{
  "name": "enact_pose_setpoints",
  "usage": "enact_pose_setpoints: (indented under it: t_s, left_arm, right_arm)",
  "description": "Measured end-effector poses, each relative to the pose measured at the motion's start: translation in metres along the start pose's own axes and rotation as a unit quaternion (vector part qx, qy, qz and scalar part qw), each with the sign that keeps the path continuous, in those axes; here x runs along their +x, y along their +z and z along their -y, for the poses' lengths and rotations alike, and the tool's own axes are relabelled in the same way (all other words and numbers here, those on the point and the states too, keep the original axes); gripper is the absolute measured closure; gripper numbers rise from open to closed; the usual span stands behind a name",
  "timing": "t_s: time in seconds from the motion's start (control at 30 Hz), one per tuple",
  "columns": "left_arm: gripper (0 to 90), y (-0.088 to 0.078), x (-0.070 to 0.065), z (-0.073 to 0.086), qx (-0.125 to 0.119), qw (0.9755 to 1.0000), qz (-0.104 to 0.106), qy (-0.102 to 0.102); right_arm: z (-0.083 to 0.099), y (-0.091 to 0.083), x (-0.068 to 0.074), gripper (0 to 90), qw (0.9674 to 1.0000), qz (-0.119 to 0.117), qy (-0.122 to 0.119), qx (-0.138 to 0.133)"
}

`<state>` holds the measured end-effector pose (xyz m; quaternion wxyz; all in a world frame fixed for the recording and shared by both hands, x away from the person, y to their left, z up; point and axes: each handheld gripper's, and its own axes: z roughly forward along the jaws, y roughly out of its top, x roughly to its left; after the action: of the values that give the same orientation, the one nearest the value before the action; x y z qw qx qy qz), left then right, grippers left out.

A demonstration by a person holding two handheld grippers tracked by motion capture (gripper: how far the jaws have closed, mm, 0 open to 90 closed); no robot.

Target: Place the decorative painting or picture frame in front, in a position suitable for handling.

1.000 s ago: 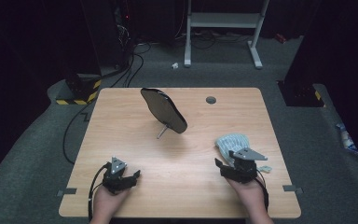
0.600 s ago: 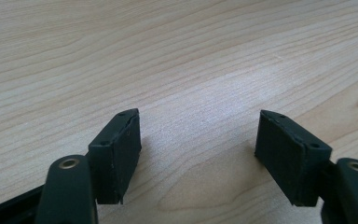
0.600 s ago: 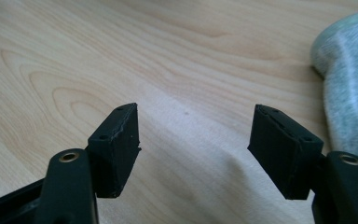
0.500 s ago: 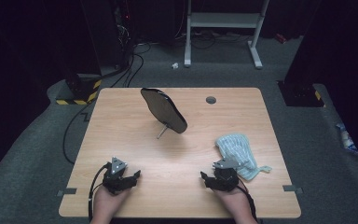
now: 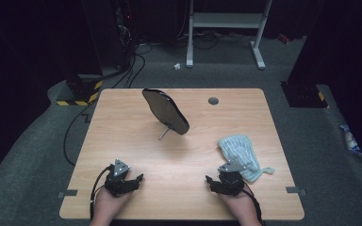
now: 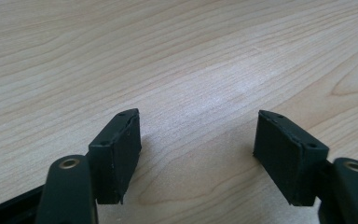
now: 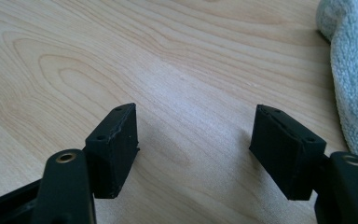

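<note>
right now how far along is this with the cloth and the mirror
Done: nothing shows as finished; the cloth lies crumpled beside the right hand-held gripper. In hand: nothing; it and the left hand-held gripper are open over bare table. Left: picking up the cloth, likely for the tilted mirror.

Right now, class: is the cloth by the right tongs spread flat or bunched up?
Bunched up. The cloth lies in a rumpled heap on the table, with one corner trailing out to the side, apart from the open right tongs.
</note>
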<state>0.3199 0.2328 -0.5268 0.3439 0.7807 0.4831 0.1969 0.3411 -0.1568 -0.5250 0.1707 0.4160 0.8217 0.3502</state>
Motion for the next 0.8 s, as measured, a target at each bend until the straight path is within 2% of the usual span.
enact_pose_setpoints:
  t_s: [0.1,0.2,0.47,0.57,0.67,0.8]
  left_arm:
    - [32.4,-0.001,-0.004,-0.002,-0.005,0.9999,0.006,0.010]
    - [32.6,-0.004,-0.011,-0.006,-0.021,0.9995,0.010,0.023]
    - [32.4,-0.006,-0.026,-0.016,-0.036,0.9983,0.034,0.029]
    - [31.7,-0.005,-0.029,-0.020,-0.044,0.9979,0.042,0.023]
    - [33.0,-0.005,-0.030,-0.024,-0.063,0.9972,0.040,0.011]
    - [31.4,-0.002,-0.034,-0.032,-0.055,0.9977,0.038,0.001]
  right_arm:
    - [0.000,0.000,0.000,33.1,1.0000,0.006,0.002,-0.001]
    - [0.001,0.000,0.001,33.0,1.0000,0.009,-0.002,-0.002]
    - [0.003,0.000,0.004,31.7,0.9999,0.014,-0.007,-0.004]
    - [0.002,0.001,0.004,30.9,0.9999,0.014,-0.007,-0.004]
    - [0.002,0.001,0.004,30.6,0.9999,0.014,-0.006,-0.004]
    - [0.002,0.001,0.004,30.3,0.9999,0.014,-0.006,-0.004]
